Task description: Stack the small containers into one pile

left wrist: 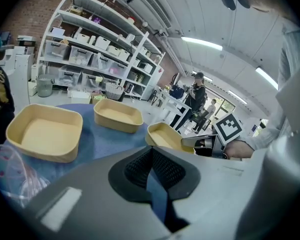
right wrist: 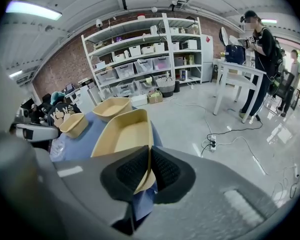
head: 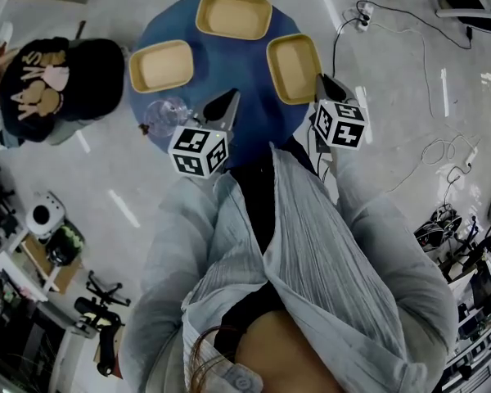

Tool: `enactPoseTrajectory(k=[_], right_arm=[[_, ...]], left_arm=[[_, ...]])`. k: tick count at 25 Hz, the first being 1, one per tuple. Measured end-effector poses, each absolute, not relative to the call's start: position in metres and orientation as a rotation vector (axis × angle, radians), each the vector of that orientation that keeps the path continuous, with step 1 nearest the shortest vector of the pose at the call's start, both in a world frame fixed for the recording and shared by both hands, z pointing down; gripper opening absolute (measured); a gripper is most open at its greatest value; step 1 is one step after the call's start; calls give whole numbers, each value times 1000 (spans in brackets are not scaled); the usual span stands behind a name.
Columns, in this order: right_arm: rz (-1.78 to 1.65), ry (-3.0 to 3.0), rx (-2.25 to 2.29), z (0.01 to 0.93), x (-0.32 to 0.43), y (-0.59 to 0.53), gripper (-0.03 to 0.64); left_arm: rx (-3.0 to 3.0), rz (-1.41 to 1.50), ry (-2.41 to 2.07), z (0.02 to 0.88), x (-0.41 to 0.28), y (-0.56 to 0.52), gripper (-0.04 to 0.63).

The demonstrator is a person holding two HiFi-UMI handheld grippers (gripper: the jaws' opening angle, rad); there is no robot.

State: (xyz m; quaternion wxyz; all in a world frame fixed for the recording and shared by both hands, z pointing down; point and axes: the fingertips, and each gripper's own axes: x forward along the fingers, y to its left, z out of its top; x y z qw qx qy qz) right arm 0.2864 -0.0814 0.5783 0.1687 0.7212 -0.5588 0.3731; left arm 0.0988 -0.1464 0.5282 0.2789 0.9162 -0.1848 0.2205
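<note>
On blue table point(head: 229, 72), right gripper point(right wrist: 149, 166) pinches shallow tan container point(right wrist: 122, 134); left gripper point(left wrist: 151, 166) clenched empty.

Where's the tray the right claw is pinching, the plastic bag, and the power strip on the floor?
pinched tray point(right wrist: 121, 134), right gripper view, its flat bottom.
plastic bag point(head: 165, 118), head view, its crumpled middle.
power strip point(right wrist: 212, 143), right gripper view, its white body.
</note>
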Motion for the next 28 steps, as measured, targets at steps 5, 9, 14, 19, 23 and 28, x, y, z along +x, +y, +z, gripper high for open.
enactPoseTrajectory(k=[5,9,14,19,23,28], right_arm=[[1016,-1590,2074,564,291,-80,18],[973,-1595,2102,546,298,-75,18],[932,-1591,2139,528,304,-69,17],[932,-1613,2143,523,302,-62,17],[916,-1642,2121,519,303,-65,17],[872,-1717,2048,510,307,-86,17]], left_arm=[[2487,569,-486,519,101,-149,15],[2510,544,-486,511,102,-148,15],[2539,525,-480,502,100,-149,14],[2541,520,-491,497,93,-144,14],[2547,512,-506,493,89,-143,14],[2546,489,-556,487,87,-151,14]])
